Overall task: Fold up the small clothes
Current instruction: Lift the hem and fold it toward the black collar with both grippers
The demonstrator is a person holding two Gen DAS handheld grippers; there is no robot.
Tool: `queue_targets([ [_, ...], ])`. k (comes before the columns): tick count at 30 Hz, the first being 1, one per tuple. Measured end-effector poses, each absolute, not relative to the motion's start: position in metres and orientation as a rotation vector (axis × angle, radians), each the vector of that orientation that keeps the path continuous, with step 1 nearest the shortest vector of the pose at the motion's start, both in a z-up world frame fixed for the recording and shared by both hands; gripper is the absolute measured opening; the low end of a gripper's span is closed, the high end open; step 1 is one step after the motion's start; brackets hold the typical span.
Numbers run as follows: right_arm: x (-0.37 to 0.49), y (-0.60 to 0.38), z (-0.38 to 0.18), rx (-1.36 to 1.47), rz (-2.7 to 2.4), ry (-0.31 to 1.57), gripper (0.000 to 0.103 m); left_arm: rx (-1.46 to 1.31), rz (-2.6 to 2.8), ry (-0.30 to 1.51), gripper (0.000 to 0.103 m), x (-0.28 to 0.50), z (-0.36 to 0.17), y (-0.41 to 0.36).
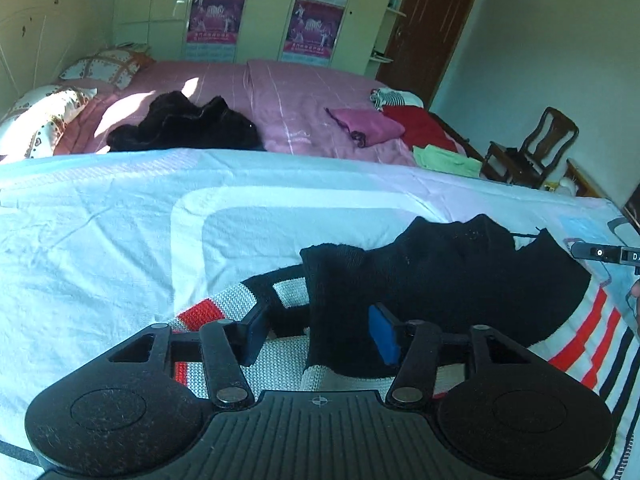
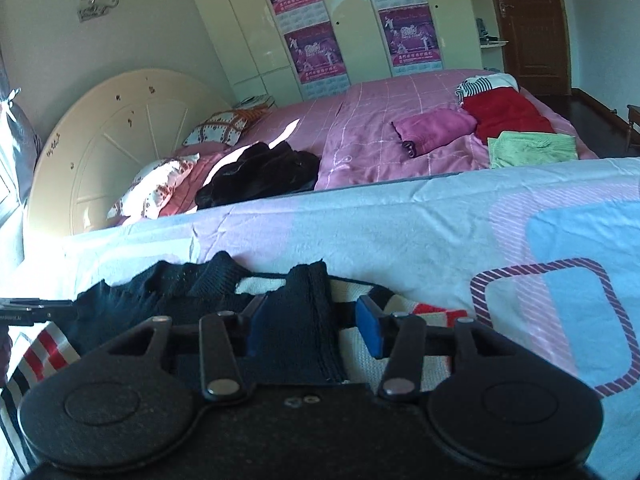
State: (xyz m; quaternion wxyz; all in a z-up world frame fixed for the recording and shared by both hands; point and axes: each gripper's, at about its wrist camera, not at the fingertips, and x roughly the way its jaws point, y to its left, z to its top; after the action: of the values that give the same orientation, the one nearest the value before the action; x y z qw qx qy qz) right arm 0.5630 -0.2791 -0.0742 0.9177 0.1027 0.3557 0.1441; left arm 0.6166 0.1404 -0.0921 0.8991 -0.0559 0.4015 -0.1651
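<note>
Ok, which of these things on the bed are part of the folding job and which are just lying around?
In the job:
- striped knit sweater
- left gripper
- right gripper

Lying about:
- black garment
- pink folded cloth
- red cloth
- green cloth
- pillows

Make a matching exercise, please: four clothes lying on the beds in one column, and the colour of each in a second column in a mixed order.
Things:
1. sweater between the claws, with striped body
2. folded cloth in the middle of the far bed
3. cloth at the near corner of the far bed
4. cloth behind the folded one

Colours:
A. red
B. light green
C. black
D. magenta pink

Pairs: 1-C, 2-D, 3-B, 4-A
</note>
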Motion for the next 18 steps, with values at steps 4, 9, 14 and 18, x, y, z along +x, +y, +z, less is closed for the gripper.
queue_targets([
  [4,0.57,-0.262,-0.082,0.114,0.3,0.773,0.022,-0.138,-0.365,0.847,0.019,0.619,-0.094,0.143],
  [9,0.565,-0.256,-0.074,0.078,0.281,0.715,0.006,-0.128,-0.405,0.699,0.003,0.599,-0.076,0.143],
  [14,0.561,-0.265,-0.054,0.088,0.277,0.61,0.006,-0.197,-0.387,0.625,0.003,0.607,-0.066,0.158],
  [18,0.574,-0.272,-0.067,0.089,0.216,0.646,0.006,-0.231,-0.341,0.668,0.003,0.621,-0.089,0.163],
])
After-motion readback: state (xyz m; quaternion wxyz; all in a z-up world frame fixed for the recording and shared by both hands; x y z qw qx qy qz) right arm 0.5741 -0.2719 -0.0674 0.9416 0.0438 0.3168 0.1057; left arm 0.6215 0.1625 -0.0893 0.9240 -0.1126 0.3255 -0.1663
